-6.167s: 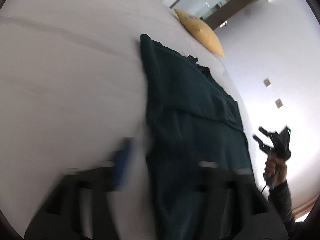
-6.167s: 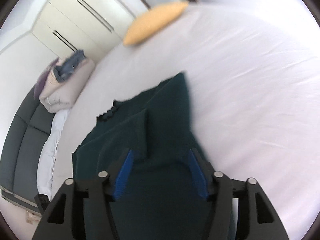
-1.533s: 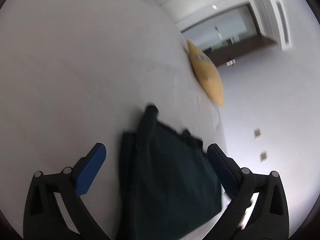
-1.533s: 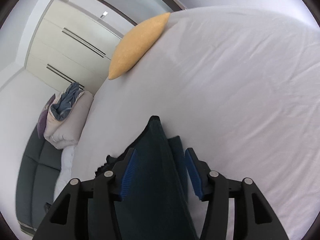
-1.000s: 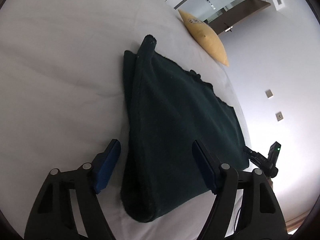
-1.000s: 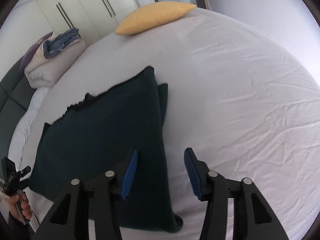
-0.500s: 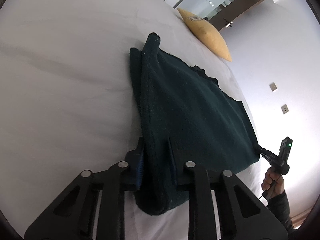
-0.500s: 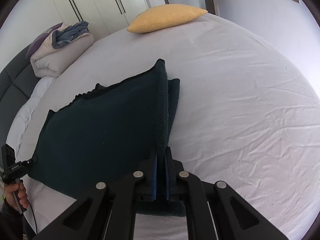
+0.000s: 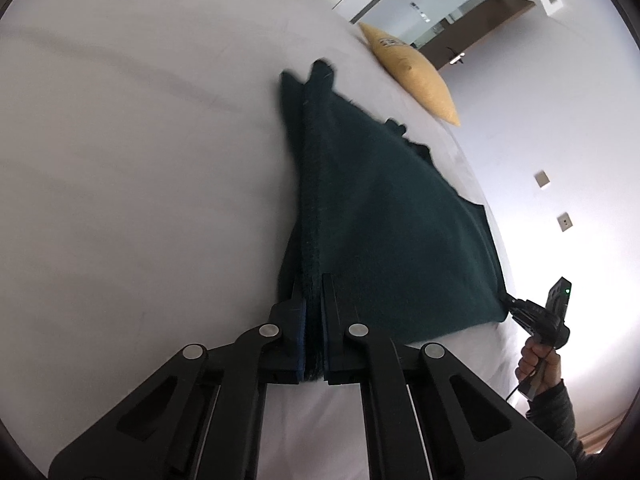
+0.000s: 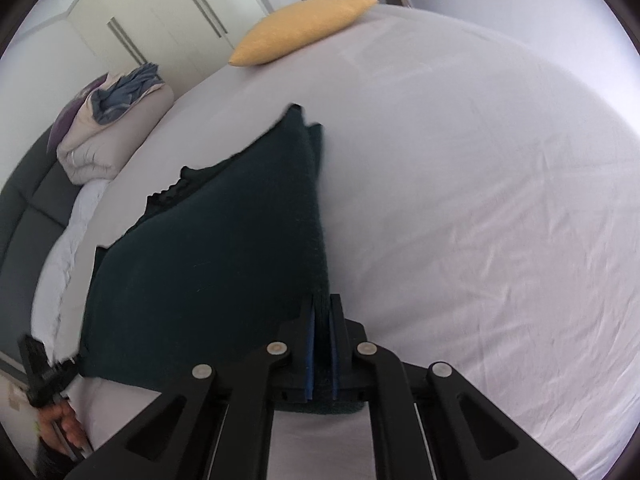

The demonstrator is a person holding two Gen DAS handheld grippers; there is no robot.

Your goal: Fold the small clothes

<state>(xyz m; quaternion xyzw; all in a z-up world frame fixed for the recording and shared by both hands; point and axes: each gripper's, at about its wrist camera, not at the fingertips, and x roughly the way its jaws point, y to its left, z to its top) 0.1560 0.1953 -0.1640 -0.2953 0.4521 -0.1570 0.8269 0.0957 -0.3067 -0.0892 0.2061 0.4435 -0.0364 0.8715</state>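
Observation:
A dark green knitted garment [image 9: 384,216] lies folded on the white bed and its near edge is lifted. My left gripper [image 9: 314,292] is shut on its near left corner. My right gripper [image 10: 322,312] is shut on its near right corner; the garment [image 10: 224,240] stretches away to the left in that view. In the left wrist view the right gripper [image 9: 516,304] pinches the far corner. In the right wrist view the left gripper [image 10: 70,362] holds the other corner at the lower left.
The white bed sheet [image 10: 480,200] spreads around the garment. A yellow pillow [image 10: 304,28] lies at the far end of the bed. A bundled duvet [image 10: 108,128] sits on a dark sofa at the left. Wardrobes and a wall stand behind.
Both grippers came down open over the near corners, closed on them half a second ago, and now lift the near edge slightly.

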